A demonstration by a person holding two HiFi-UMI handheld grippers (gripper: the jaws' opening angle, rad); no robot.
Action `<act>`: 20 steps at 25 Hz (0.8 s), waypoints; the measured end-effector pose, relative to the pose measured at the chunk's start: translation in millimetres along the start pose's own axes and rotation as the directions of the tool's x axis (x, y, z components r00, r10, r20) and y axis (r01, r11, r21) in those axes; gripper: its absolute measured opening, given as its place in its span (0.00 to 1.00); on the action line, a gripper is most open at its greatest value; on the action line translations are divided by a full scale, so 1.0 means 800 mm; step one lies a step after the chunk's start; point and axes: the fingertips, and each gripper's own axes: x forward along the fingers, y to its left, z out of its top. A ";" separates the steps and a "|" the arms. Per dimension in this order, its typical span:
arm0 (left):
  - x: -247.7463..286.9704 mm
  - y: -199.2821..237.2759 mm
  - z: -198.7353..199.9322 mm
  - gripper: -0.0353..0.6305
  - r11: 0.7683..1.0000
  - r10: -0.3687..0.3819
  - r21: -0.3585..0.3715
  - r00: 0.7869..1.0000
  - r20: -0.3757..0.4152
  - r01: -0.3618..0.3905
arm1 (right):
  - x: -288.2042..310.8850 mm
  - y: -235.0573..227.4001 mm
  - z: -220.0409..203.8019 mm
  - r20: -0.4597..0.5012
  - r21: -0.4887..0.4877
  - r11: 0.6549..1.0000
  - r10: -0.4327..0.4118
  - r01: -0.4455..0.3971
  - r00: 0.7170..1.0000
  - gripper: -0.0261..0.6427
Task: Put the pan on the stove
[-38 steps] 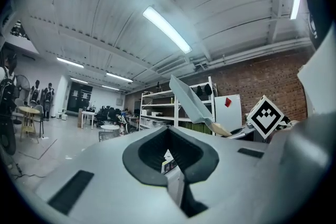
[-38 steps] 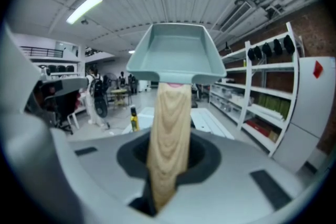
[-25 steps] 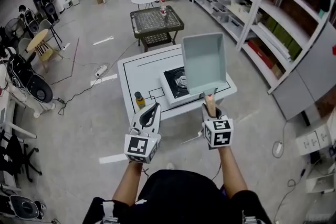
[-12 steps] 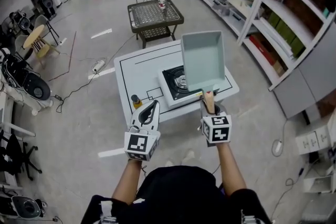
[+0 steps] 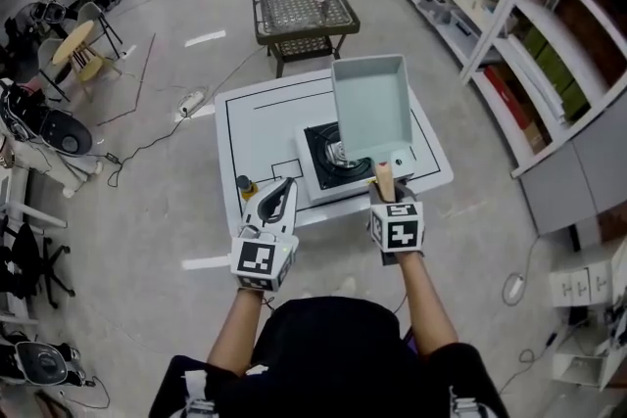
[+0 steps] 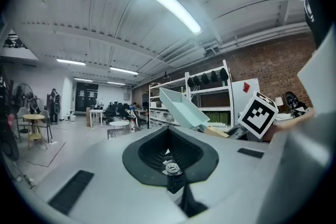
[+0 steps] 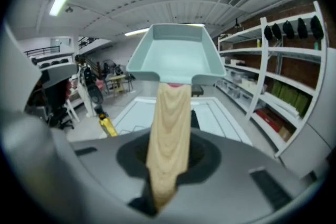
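Held in the air by its pale wooden handle [image 5: 384, 179], the pan [image 5: 370, 108] is a rectangular, deep-walled vessel of light blue-green, its hollow bare and facing the head camera. It hangs over the right part of the stove [image 5: 323, 163], whose black top and round burner show just left of it; the left gripper view shows the pan slanting, far end higher. The right gripper [image 5: 385, 191] has its jaws clamped on the handle's near end, the grain running straight out between them in the right gripper view. The stove sits at the near right of a white table [image 5: 257, 122], within black lines drawn on its top. A yellow bottle [image 5: 245, 186] stands at the table's near left edge, close ahead of the left gripper [image 5: 281, 195], whose jaws are pressed together on nothing. Bare floor lies left of the table; shelves [image 5: 519, 64] stand well apart on the right, and a wire-top table [image 5: 299, 10] stands beyond the far edge.
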 end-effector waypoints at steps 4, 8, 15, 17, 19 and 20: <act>0.015 0.000 -0.018 0.09 1.000 0.018 0.002 1.000 -0.023 -0.018 | 0.034 -0.005 0.001 -0.047 -0.004 1.000 0.017 -0.017 0.999 0.16; 0.024 0.009 -0.033 0.09 0.999 0.046 0.019 0.998 -0.044 -0.045 | 0.074 -0.012 -0.025 -0.135 -0.014 0.999 0.027 -0.029 0.991 0.16; 0.030 0.024 -0.046 0.09 0.996 0.093 0.006 0.993 -0.068 -0.093 | 0.121 -0.010 -0.064 -0.264 -0.014 0.999 0.041 -0.047 0.964 0.16; 0.030 0.026 -0.050 0.09 0.995 0.101 0.005 0.992 -0.079 -0.101 | 0.129 -0.011 -0.073 -0.292 -0.014 0.999 0.040 -0.046 0.956 0.16; 0.030 0.027 -0.054 0.09 0.994 0.107 0.005 0.990 -0.087 -0.107 | 0.136 -0.010 -0.086 -0.326 -0.013 0.999 0.043 -0.050 0.944 0.16; 0.030 0.028 -0.056 0.09 0.994 0.109 0.005 0.990 -0.090 -0.109 | 0.141 -0.008 -0.093 -0.343 -0.008 0.998 0.049 -0.056 0.938 0.16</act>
